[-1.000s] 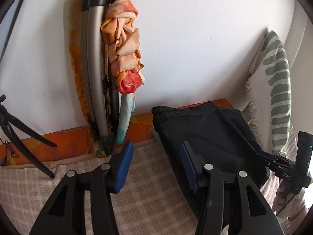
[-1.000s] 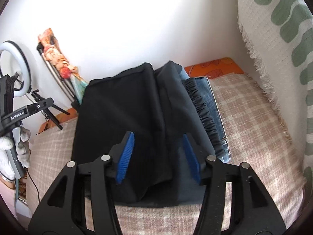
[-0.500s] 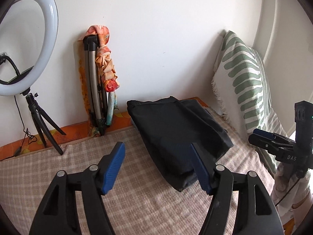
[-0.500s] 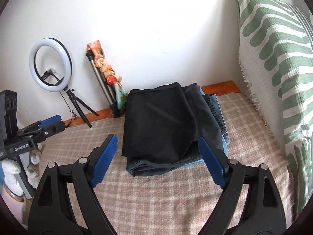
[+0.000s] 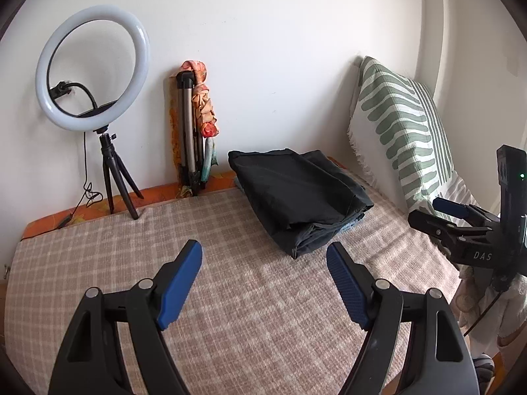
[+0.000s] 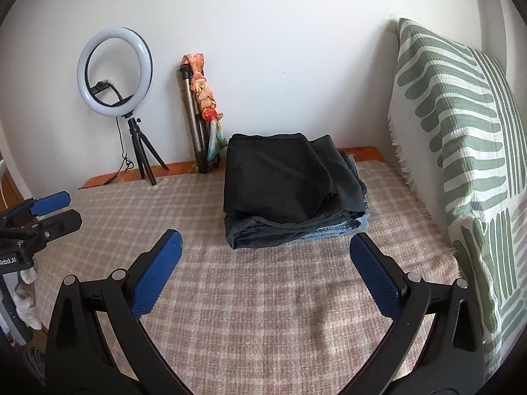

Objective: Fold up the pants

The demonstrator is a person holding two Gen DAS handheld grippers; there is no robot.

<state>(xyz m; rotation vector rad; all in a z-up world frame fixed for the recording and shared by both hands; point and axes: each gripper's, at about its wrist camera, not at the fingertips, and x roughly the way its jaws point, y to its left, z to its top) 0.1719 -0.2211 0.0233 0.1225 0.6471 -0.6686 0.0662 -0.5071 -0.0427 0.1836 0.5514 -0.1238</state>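
Folded black pants (image 5: 296, 194) lie on a stack at the far side of the checked bedspread (image 5: 230, 296), over folded blue jeans (image 6: 339, 227). In the right wrist view the black pants (image 6: 280, 191) sit at centre. My left gripper (image 5: 263, 283) is open and empty, held above the bedspread short of the stack. My right gripper (image 6: 263, 270) is open and empty, also short of the stack. The right gripper shows at the right edge of the left wrist view (image 5: 461, 223); the left gripper shows at the left edge of the right wrist view (image 6: 42, 214).
A ring light on a tripod (image 5: 92, 72) stands at the back left by the wall. A folded tripod with orange cloth (image 5: 197, 125) leans on the wall. A green-striped pillow (image 5: 402, 131) stands along the right side (image 6: 461, 151).
Both grippers have pulled back from the black pants and opened wider. The folded stack now lies apart from them, farther away in both views.
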